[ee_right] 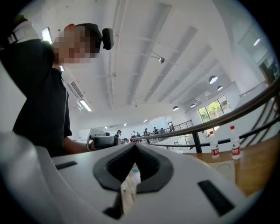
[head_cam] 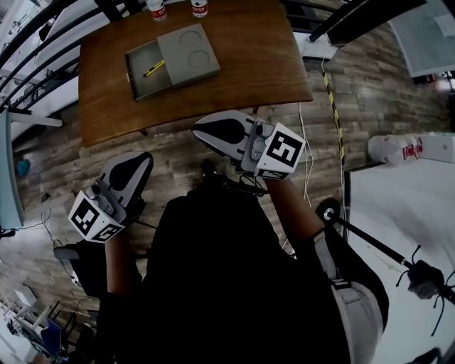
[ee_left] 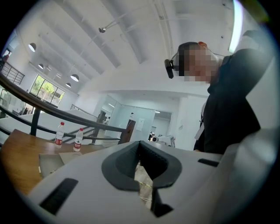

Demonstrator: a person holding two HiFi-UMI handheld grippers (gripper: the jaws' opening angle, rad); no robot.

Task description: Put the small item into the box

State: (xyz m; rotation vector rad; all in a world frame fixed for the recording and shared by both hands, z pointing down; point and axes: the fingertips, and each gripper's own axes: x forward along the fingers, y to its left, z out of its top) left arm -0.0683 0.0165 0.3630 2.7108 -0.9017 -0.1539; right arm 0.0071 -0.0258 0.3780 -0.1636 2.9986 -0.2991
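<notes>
Right gripper [head_cam: 202,129] jaws together, yellow item [head_cam: 153,69] diagonal in box [head_cam: 153,88]

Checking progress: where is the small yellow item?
In the head view, the small yellow item lies in the open left part of the grey box on the wooden table.

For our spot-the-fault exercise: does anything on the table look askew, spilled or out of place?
Only mildly: the grey box sits skewed to the table edges, its lid covering just the right part. A yellow item lies inside. Both bottles stand upright; nothing spilled.
</notes>
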